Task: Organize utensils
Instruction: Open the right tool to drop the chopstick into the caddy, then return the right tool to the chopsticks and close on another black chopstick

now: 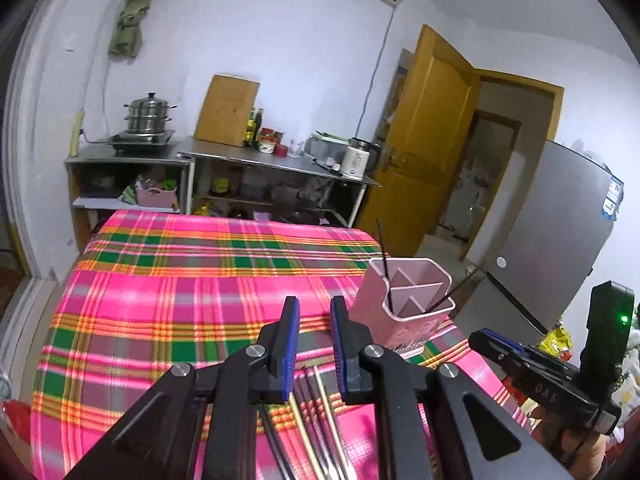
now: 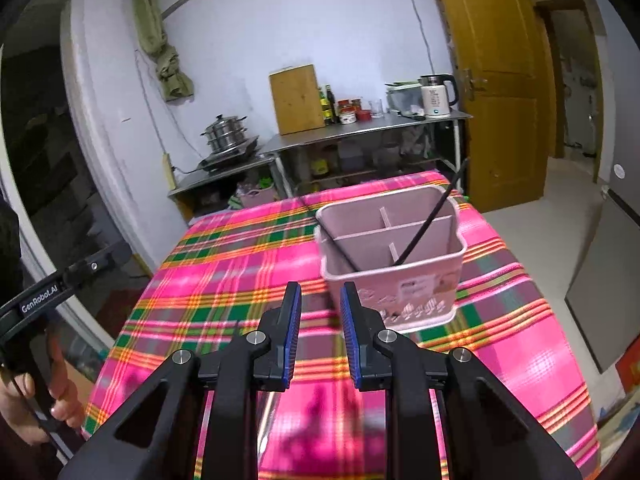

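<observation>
Chopsticks (image 1: 316, 412) lie in a loose bundle on the plaid cloth, right under the left gripper (image 1: 315, 308) — some pale wood, some dark, some looking like metal, running toward the camera's bottom edge. The pink utensil holder (image 2: 394, 276) stands upright on the tablecloth (image 1: 180, 280), toward its right side, divided inside into compartments. 2 dark chopsticks are already in it: one (image 2: 430, 220) leans out over the right rim, the other (image 2: 336, 248) slants along the left wall.

Left gripper's blue-padded fingers (image 1: 292, 320) stand a little apart, nothing between them, hovering above the bundle. Right gripper (image 2: 320, 294) hangs just in front of the holder, its fingers (image 2: 350, 308) also parted with only cloth showing in the gap — empty. In the left wrist view, that right gripper shows at the far right edge, beside the holder.

Beyond the table: a steel counter (image 1: 276, 160) against the white wall, stacked steamer pot (image 1: 148, 114) on a burner, a wooden cutting board (image 1: 228, 110) leaning upright, a white kettle (image 2: 436, 96), and a yellow wooden door (image 1: 432, 132) ajar.
</observation>
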Demonstrator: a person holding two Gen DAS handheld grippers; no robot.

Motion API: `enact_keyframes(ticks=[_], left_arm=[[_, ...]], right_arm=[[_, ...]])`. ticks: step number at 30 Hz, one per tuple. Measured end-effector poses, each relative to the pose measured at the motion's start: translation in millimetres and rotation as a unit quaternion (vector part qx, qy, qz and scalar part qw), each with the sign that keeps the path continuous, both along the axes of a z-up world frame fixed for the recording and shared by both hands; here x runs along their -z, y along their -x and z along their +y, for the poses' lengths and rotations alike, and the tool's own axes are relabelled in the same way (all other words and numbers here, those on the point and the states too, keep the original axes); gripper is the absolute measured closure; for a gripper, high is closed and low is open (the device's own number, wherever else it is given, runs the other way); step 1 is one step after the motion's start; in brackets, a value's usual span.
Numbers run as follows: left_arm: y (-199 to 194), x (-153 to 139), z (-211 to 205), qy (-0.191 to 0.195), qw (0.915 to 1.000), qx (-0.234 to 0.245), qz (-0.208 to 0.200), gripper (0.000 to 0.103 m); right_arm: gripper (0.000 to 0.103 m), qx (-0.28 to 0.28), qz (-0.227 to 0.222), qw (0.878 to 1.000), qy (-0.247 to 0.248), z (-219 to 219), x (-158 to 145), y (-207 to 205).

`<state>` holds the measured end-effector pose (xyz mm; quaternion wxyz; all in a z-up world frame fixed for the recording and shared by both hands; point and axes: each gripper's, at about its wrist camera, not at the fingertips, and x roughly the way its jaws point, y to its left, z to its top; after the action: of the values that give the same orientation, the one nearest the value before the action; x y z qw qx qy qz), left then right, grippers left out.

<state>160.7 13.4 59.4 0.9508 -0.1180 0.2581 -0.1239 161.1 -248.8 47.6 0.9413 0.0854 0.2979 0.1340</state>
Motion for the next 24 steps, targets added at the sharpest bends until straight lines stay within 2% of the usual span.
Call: enact_keyframes(ticks=[11, 21, 24], left_arm=[[29, 44, 9, -0.016, 0.9991, -0.015, 0.037, 0.088], [10, 107, 11, -0.003, 0.9949, -0.006, 0.101, 0.088], [2, 123, 11, -0.002, 0.9931, -0.007, 0.117, 0.081]], right_arm=[[0.082, -0.032, 0.027, 0.999, 0.005, 25, 30, 31], [0.082, -0.056, 0.055, 0.997, 0.017, 44, 56, 33], [0.082, -0.065, 0.062, 0.996, 0.023, 51, 64, 29]])
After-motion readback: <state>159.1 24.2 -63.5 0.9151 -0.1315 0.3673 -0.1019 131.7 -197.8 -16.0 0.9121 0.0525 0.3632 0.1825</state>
